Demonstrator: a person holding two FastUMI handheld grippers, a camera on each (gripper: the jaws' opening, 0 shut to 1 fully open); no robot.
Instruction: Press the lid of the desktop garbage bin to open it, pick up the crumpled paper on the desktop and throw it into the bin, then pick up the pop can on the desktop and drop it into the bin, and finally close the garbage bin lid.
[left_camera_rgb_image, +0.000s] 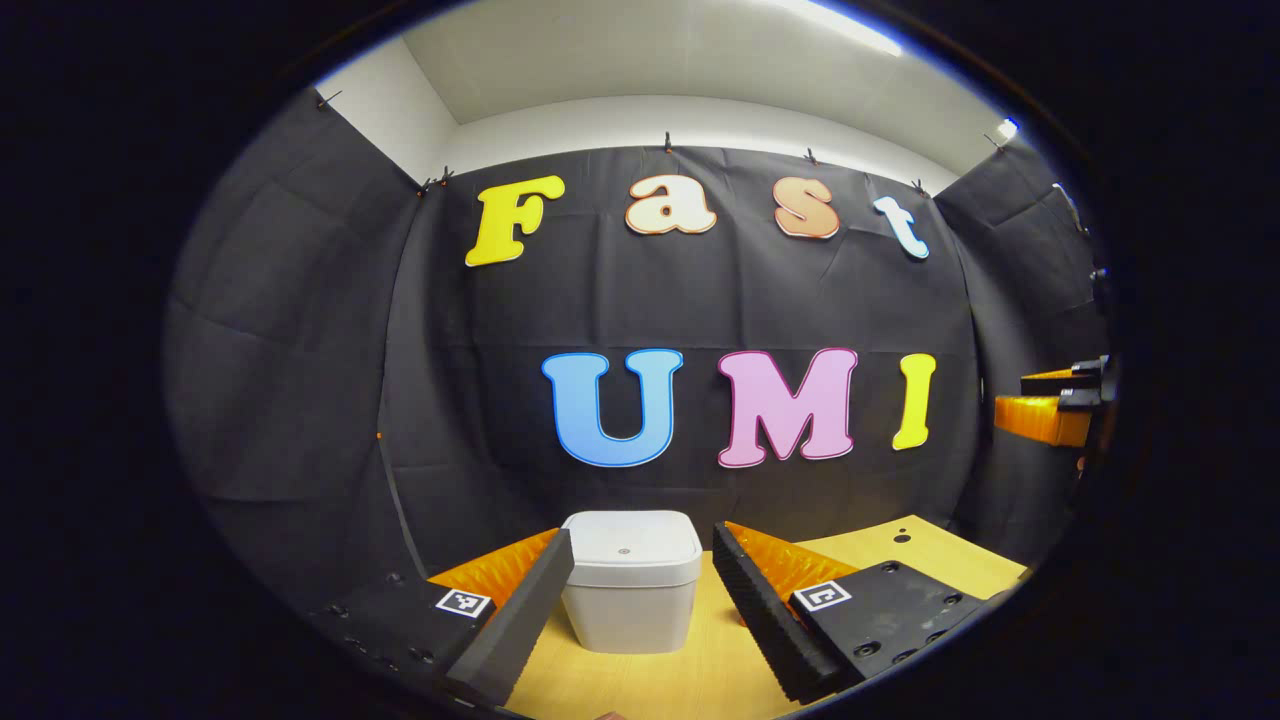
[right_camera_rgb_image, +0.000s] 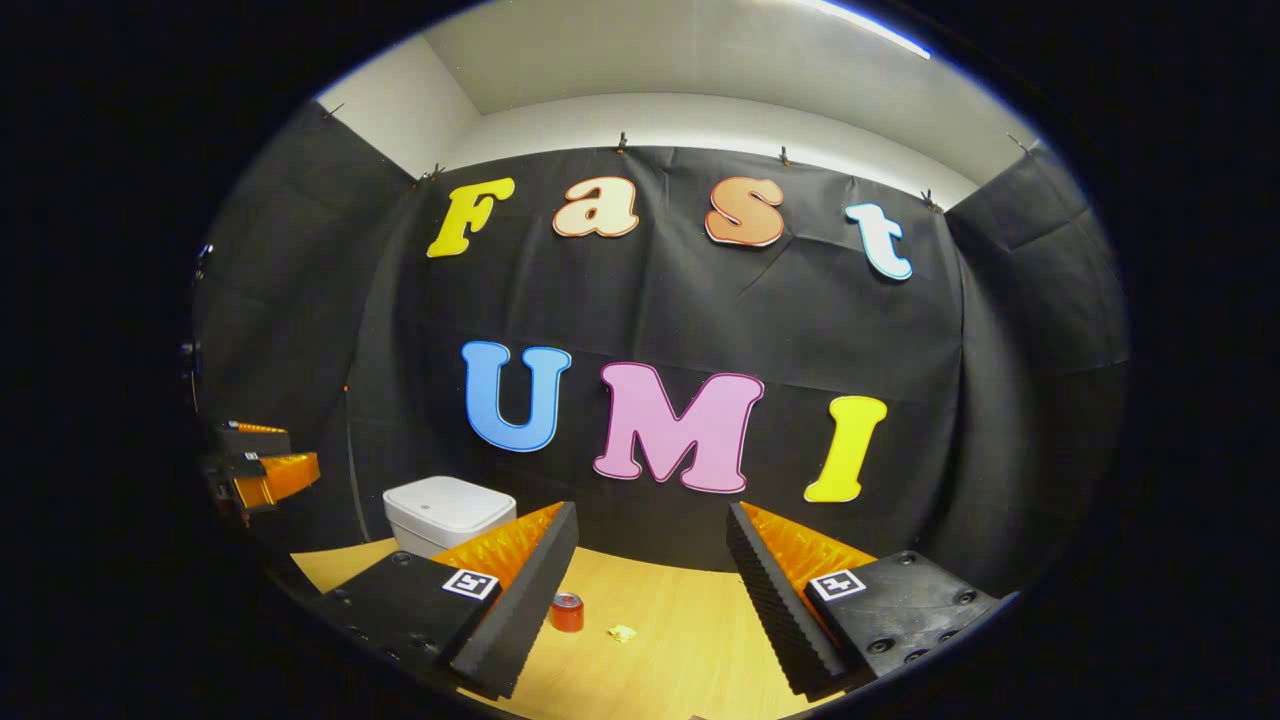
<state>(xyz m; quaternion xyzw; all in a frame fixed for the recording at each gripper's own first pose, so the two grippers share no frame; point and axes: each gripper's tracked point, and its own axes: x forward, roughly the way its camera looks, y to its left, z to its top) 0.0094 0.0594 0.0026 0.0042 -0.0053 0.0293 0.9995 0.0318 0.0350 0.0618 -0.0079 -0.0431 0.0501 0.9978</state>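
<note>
A white desktop bin with its lid down stands on the wooden table, straight ahead of my left gripper, which is open and held a short way back from it. In the right gripper view the same bin sits at the far left of the table. A red pop can stands upright in front of my open right gripper, and a small crumpled paper lies just right of the can. Both grippers hold nothing.
The wooden table runs back to the black cloth wall. The other gripper hangs at the right edge of the left gripper view, and its counterpart at the left edge of the right gripper view.
</note>
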